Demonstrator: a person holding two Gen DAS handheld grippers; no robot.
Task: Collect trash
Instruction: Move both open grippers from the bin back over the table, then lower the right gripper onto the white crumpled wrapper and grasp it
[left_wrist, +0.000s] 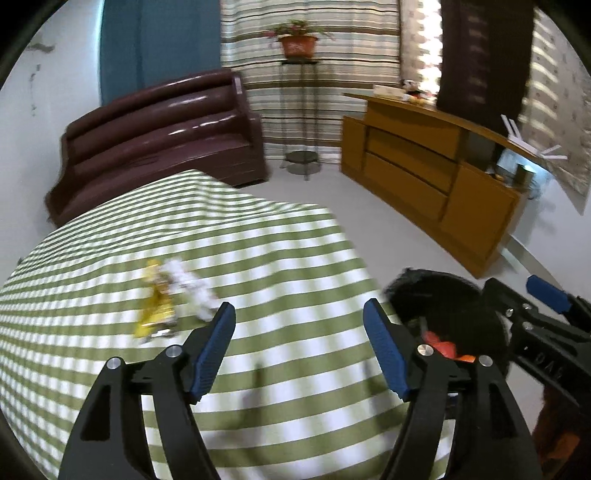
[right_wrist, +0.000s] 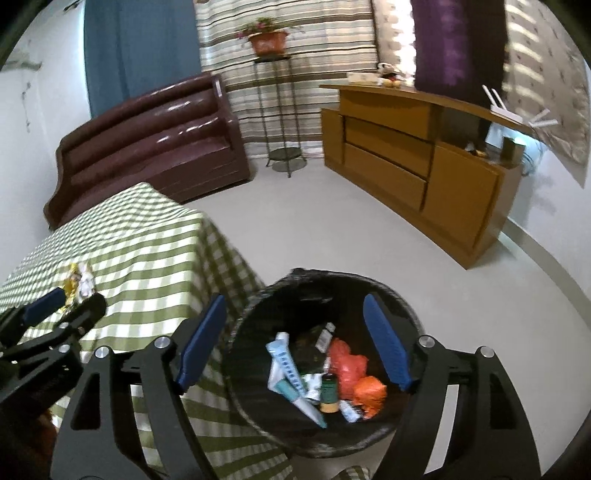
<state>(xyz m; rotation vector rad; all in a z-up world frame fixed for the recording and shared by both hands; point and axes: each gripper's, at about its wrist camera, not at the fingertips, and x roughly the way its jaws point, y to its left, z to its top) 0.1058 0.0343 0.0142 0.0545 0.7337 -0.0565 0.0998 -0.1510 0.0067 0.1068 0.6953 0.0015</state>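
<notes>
A yellow wrapper (left_wrist: 155, 306) and a crumpled white paper (left_wrist: 192, 286) lie together on the green checked tablecloth (left_wrist: 277, 258); they also show small in the right wrist view (right_wrist: 79, 282). My left gripper (left_wrist: 299, 332) is open and empty above the table, just right of them. My right gripper (right_wrist: 295, 339) is open and empty above the black bin (right_wrist: 258, 369), which holds a white tube (right_wrist: 288, 373), orange bags (right_wrist: 351, 373) and a small bottle (right_wrist: 328, 391). The bin's rim (left_wrist: 443, 291) shows beside the table in the left wrist view.
A dark brown sofa (left_wrist: 166, 140) stands behind the table. A wooden cabinet (left_wrist: 424, 173) runs along the right wall. A plant stand with a potted plant (left_wrist: 299, 44) is at the back. Pale floor (right_wrist: 332, 229) lies between them.
</notes>
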